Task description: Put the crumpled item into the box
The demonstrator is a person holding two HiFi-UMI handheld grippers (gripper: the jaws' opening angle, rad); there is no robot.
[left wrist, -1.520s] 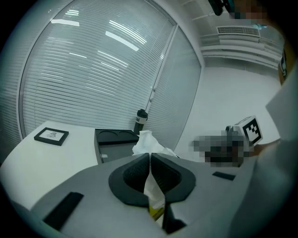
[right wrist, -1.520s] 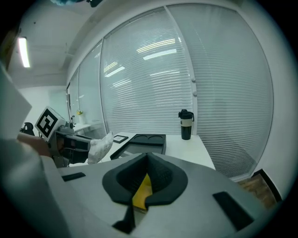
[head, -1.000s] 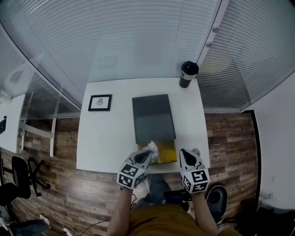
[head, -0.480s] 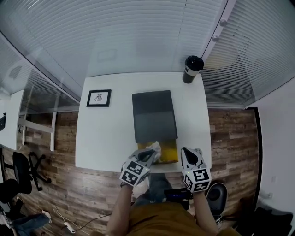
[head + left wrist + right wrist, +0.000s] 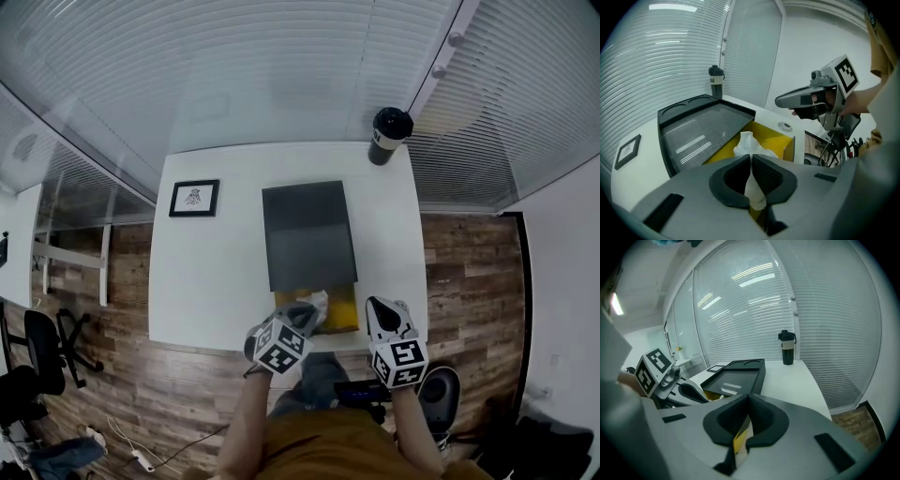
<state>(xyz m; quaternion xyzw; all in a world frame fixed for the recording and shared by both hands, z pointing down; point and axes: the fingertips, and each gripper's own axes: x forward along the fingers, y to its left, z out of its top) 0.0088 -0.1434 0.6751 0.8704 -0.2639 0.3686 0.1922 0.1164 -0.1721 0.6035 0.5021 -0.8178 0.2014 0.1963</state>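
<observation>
A white tabletop [image 5: 216,281] stands against a wall of glass and pale blinds [image 5: 281,66], with wood-plank floor [image 5: 469,281] on both sides of it.

Compared with a second ago, the left hand-held gripper [image 5: 302,317] has edged slightly to the right, closer to the near-left corner of the box [image 5: 339,314]. It stays pinched on the crumpled item [image 5: 317,302], a white wad that sticks up beyond the jaw tips while a strip of it hangs down between them. The wad sits over the near-left edge of the open yellow part of the box, at the lower centre of the head view. The right hand-held gripper [image 5: 384,314] has hardly moved. It hovers just right of the box at the tabletop's near edge, jaws pressed together on nothing, and only the box's yellow shows through the slit below their tips.

A black lid [image 5: 307,234] covers the far, larger part of the box and leaves only the near yellow strip uncovered. A small framed picture [image 5: 194,198] lies well to the left of the lid, and a black tumbler [image 5: 388,134] stands at the far right corner. An office chair [image 5: 42,361] sits on the floor at the lower left.
</observation>
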